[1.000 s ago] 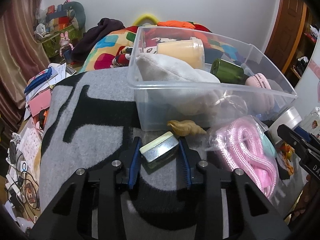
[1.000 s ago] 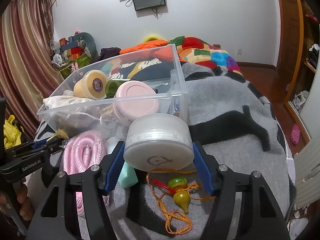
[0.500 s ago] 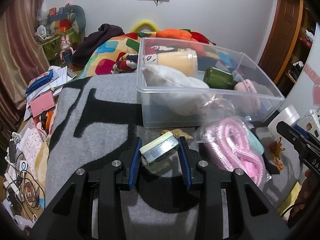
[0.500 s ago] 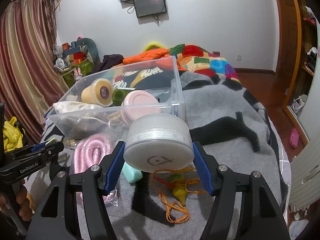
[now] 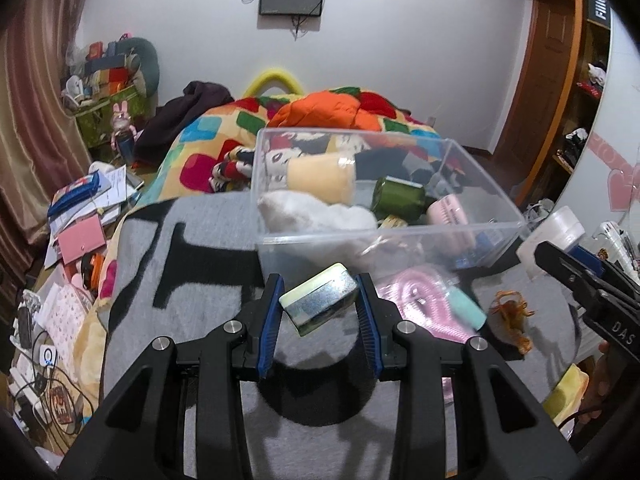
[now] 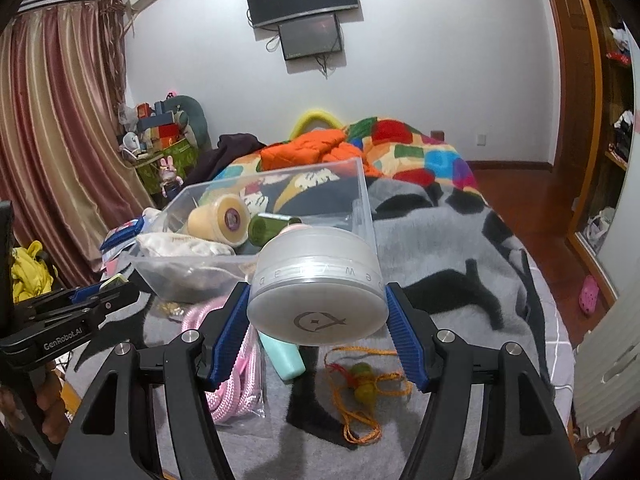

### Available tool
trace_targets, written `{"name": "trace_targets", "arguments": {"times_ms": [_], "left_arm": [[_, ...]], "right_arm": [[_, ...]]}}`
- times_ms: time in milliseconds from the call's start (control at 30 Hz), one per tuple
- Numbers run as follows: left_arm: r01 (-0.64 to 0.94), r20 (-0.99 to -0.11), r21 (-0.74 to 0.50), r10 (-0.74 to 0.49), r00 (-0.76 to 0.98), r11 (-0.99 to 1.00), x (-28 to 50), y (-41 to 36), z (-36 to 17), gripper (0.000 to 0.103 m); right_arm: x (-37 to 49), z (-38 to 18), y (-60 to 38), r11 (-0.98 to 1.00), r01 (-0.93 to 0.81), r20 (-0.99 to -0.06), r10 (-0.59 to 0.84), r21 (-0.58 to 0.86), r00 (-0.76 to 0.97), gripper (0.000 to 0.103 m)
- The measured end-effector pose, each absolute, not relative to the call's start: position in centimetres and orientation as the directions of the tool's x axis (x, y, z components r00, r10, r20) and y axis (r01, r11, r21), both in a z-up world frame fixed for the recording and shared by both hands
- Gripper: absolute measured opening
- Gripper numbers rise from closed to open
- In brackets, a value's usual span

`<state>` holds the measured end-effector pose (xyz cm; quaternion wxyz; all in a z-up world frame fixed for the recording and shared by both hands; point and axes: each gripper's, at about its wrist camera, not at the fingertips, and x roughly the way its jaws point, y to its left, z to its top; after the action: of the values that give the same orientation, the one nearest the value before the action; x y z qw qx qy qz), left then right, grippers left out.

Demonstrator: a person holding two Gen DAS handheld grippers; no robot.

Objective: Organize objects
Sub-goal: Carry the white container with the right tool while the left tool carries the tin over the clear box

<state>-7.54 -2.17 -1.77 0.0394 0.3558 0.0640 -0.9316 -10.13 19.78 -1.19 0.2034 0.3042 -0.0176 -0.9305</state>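
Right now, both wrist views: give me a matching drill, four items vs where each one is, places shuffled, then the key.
Items:
1. tin
2. round jar
3. green bottle
4. pink rope

Places:
A. lying in the clear bin
B. on the blanket, in front of the bin
C. in the left gripper
D. in the right gripper

Pairs: 1-C, 2-D, 3-A, 4-B
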Motion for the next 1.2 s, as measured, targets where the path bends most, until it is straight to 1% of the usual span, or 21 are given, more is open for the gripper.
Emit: {"name": "trace_targets", "arguments": {"times_ms": [367,600,933,1200], "left_arm": [[0.084,-0.629,-0.082,-0.014,-0.777,-0.993,-8.5,-1.8,0.4,0.036],[0.075,-0.614,-0.073,-0.014,-0.789,-0.994,-9.4,-2.0,1.2,0.036],[0.09,-0.627,-0.103,-0.006,-0.779,-0.991,-11.6,-3.1,0.7,0.036],[0.108,-0.633,-0.114,-0.012,-0.774,-0.988,-13.4,-4.4,0.4,0.036]], "right_arm": [[-10.8,0.8,18.7,-0.916,0.387,-0.522,-0.384,0.109,-0.762,0.062],[-11.8,1.8,17.9,-0.912,0.394,-0.498,-0.395,0.113,-0.772,0.062],[-13.1,2.4,16.4,-0.903,0.413,-0.481,-0.414,0.113,-0.773,0.062],[-14.9,1.8,14.9,-0.891,0.435,-0.495,-0.439,0.131,-0.75,0.062]]}}
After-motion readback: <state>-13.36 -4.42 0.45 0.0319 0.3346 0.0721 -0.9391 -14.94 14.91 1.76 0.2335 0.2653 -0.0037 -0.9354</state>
